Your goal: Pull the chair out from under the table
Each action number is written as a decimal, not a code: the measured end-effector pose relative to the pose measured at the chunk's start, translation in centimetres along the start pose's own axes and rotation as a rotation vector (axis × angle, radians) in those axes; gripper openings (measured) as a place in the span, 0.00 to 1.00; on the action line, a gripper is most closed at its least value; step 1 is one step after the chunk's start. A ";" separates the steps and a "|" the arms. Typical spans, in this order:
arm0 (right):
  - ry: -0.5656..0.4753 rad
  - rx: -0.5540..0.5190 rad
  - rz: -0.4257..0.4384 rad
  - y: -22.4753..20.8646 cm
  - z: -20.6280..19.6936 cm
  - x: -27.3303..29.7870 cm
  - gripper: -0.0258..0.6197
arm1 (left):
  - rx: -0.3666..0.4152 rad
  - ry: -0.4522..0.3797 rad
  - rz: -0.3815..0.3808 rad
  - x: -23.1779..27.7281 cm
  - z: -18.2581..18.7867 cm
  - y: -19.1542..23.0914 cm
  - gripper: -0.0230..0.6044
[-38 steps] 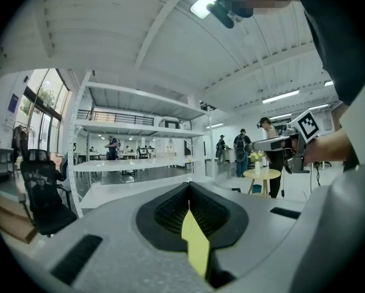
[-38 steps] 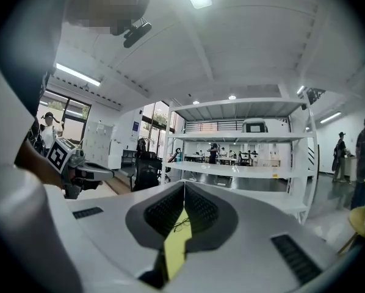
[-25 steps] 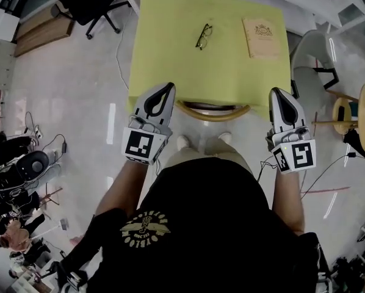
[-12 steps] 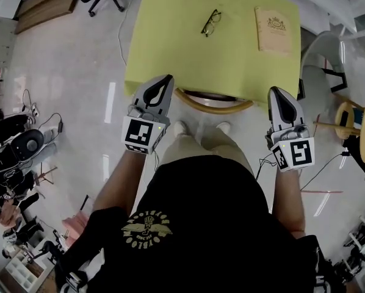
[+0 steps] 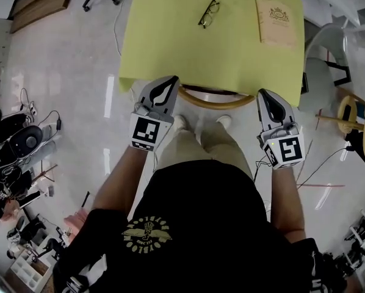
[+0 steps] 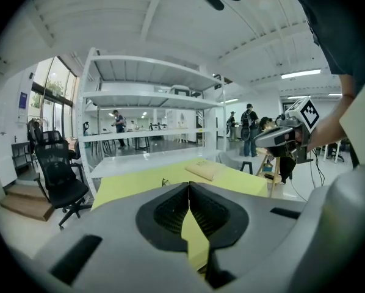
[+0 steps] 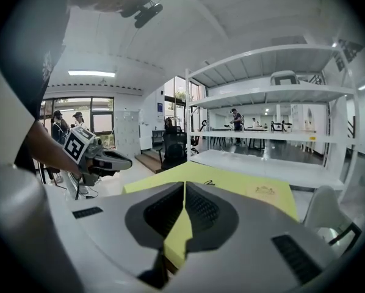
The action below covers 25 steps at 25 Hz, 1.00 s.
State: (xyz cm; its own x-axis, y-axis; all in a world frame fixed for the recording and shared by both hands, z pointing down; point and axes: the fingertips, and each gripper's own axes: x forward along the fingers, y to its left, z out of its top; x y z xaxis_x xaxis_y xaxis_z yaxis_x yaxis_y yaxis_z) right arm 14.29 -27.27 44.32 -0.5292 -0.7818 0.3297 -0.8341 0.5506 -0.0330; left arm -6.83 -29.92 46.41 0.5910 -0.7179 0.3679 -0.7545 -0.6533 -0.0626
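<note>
While you look down in the head view, the chair (image 5: 216,101) shows only as a curved wooden back rail poking out from under the near edge of the yellow table (image 5: 170,47), with your shoes (image 5: 181,122) just below it. The left claw (image 5: 169,80) sits at the rail's left end and the right claw (image 5: 265,94) just off its right end. Whether either touches the rail you cannot tell from here. Glasses (image 5: 209,12) and a tan book (image 5: 276,20) lie on the far part of the table, well apart from both claws.

The left gripper view adds what the head view cannot. That claw's jaws meet at the tips with nothing between them, and only yellow tabletop shows through the slit below. It also takes in white shelving (image 6: 152,102) behind the table and a black office chair (image 6: 57,176) to the left.

The right gripper view shows its own jaws closed and empty too. The task's chair shows plainly in neither gripper view.
</note>
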 end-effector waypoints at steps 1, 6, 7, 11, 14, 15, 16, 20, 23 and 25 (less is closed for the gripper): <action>0.007 0.007 -0.003 0.0 -0.5 0.1 0.06 | -0.001 0.002 -0.004 0.2 -0.3 -0.1 0.05; 0.043 0.033 -0.007 0.0 -3.3 0.7 0.06 | 0.022 0.021 -0.036 1.4 -1.7 -1.0 0.05; 0.051 0.039 -0.006 0.0 -3.9 0.8 0.06 | 0.039 0.029 -0.044 1.8 -2.2 -1.2 0.05; 0.086 0.076 -0.006 0.5 -6.8 1.0 0.06 | 0.113 0.075 -0.084 2.6 -4.4 -1.8 0.05; 0.118 0.093 0.001 1.3 -8.8 1.2 0.06 | 0.103 0.118 -0.115 3.0 -6.7 -2.0 0.05; 0.128 0.097 0.005 1.5 -9.4 1.4 0.06 | 0.092 0.134 -0.125 3.1 -7.6 -2.0 0.05; 0.138 0.098 0.008 1.7 -9.9 1.5 0.06 | 0.081 0.148 -0.134 3.1 -8.4 -2.0 0.05; 0.155 0.093 0.026 2.0 -11.1 2.0 0.06 | 0.063 0.183 -0.166 3.3 -10.8 -2.4 0.05; 0.165 0.091 0.048 1.9 -12.1 2.3 0.06 | 0.085 0.220 -0.193 3.5 -12.4 -2.8 0.05; 0.183 0.081 0.057 1.7 -12.8 2.4 0.06 | 0.102 0.240 -0.221 3.6 -13.3 -3.2 0.06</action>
State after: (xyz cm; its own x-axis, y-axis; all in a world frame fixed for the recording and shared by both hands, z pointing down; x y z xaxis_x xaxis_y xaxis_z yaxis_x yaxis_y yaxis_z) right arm 13.57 -24.41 57.11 -0.5449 -0.6796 0.4911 -0.8174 0.5612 -0.1303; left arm -6.09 -27.21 60.30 0.6439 -0.4866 0.5904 -0.5757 -0.8164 -0.0449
